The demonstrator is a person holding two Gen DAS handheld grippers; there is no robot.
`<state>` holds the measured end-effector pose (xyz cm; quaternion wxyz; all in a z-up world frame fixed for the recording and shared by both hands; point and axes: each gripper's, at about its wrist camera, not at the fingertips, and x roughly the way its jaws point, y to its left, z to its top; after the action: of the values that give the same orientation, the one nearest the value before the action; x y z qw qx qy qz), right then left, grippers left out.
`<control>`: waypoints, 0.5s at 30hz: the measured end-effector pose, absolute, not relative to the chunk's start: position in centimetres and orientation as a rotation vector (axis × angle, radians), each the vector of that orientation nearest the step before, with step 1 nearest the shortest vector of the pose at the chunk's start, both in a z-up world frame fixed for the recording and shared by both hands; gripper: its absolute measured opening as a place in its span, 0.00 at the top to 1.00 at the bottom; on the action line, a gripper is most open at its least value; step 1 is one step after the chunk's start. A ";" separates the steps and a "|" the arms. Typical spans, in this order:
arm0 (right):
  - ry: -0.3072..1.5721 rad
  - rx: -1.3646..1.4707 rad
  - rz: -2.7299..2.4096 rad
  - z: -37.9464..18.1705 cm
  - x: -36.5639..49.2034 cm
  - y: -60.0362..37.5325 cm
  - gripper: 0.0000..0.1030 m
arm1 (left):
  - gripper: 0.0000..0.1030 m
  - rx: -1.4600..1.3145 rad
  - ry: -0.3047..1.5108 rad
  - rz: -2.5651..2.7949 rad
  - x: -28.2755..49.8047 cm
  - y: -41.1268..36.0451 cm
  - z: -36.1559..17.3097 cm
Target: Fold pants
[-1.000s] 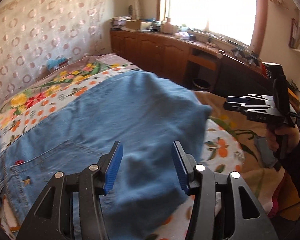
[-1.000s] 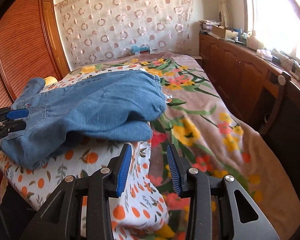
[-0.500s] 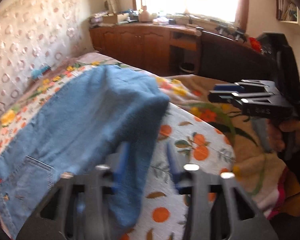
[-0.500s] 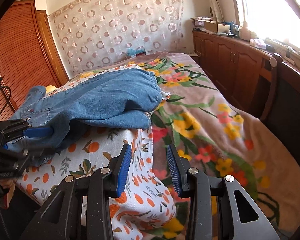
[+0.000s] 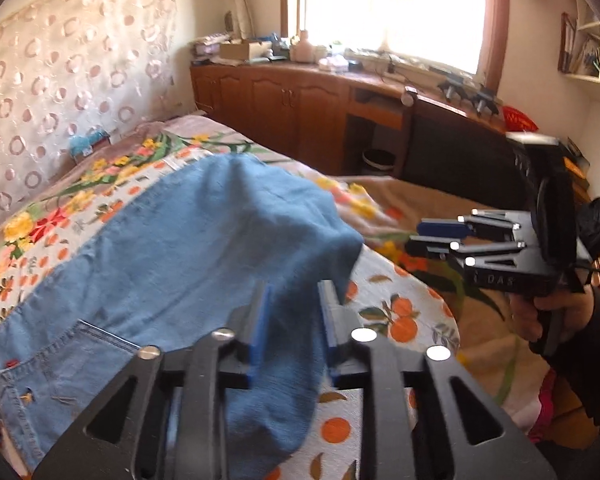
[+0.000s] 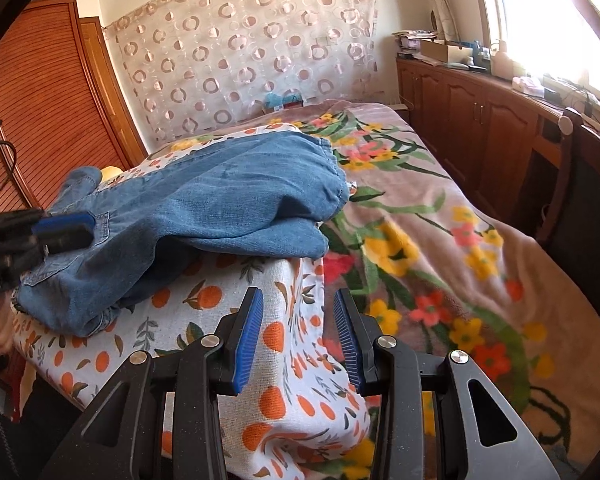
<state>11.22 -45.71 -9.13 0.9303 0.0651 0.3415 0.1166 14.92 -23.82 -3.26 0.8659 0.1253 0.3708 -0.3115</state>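
A sunlit bedroom; on the bed [image 6: 440, 240], over an orange-print cloth [image 6: 204, 300], lie blue denim pants [image 6: 204, 208] – now doubled over. At six o'clock the left gripper [image 5: 292, 320], fingers opening, straddles denim after a brief squeeze – release, probably. Right gripper [image 6: 298, 332]: fingers narrow, empty.

The only lettering I can make out is "DAS", pale on the black side of the right gripper [image 5: 440, 236] at the right of the left wrist view
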 end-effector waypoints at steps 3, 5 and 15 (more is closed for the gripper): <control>0.700 0.139 0.237 -9.1 11.2 -45.9 0.63 | 0.52 0.262 0.801 -0.674 14.8 -25.0 -4.3; 0.701 0.140 0.235 -9.1 11.1 -46.1 0.63 | 0.52 0.278 0.819 -0.685 14.9 -26.0 -4.9; 0.704 0.154 0.239 -9.1 10.9 -45.7 0.63 | 0.89 0.394 0.778 -0.582 15.4 -27.1 -6.1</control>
<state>10.89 -45.73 -9.11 0.9288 0.0751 0.3438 0.1164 15.37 -27.10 -6.05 0.8657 0.1881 0.3715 -0.2777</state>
